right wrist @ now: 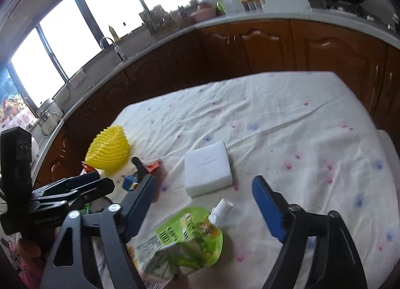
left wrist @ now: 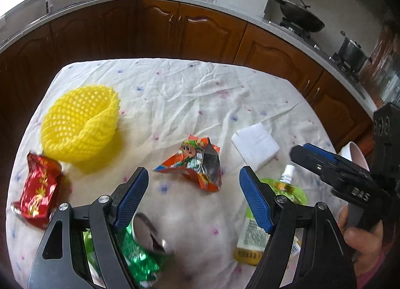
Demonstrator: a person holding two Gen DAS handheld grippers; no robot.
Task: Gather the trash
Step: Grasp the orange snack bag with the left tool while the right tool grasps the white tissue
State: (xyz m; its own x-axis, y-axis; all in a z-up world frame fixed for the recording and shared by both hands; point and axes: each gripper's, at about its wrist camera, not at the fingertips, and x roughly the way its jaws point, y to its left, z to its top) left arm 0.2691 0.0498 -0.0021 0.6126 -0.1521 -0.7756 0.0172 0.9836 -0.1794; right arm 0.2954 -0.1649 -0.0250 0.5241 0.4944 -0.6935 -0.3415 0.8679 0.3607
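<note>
Nearest the left wrist camera, the left gripper (left wrist: 193,196) hangs above the tablecloth (left wrist: 175,89) with its jaws spread wide and nothing between them; a crumpled green foil wrapper (left wrist: 142,254) lies just beneath its left finger. Taking the orange snack wrapper (left wrist: 197,164) as the landmark, it sits just beyond the open jaws, roughly centred between the blue pads (left wrist: 131,196). To its left, at the cloth's edge, lies a red foil packet (left wrist: 37,191), and beyond that, further left, the yellow foam net (left wrist: 80,124) stands like an open bowl. To the wrapper's right rests a white sponge block (left wrist: 255,144), and nearer, right of it, a green drink pouch (left wrist: 287,189) with a white cap. From the right wrist, the right gripper (right wrist: 202,204) also has its jaws wide apart and empty, poised over that green drink pouch (right wrist: 192,236), with the white sponge block (right wrist: 207,169) just beyond it. Farther off, wooden cabinets (left wrist: 200,31) run under the counter, where a dark wok (left wrist: 300,14) sits on the stove.
</note>
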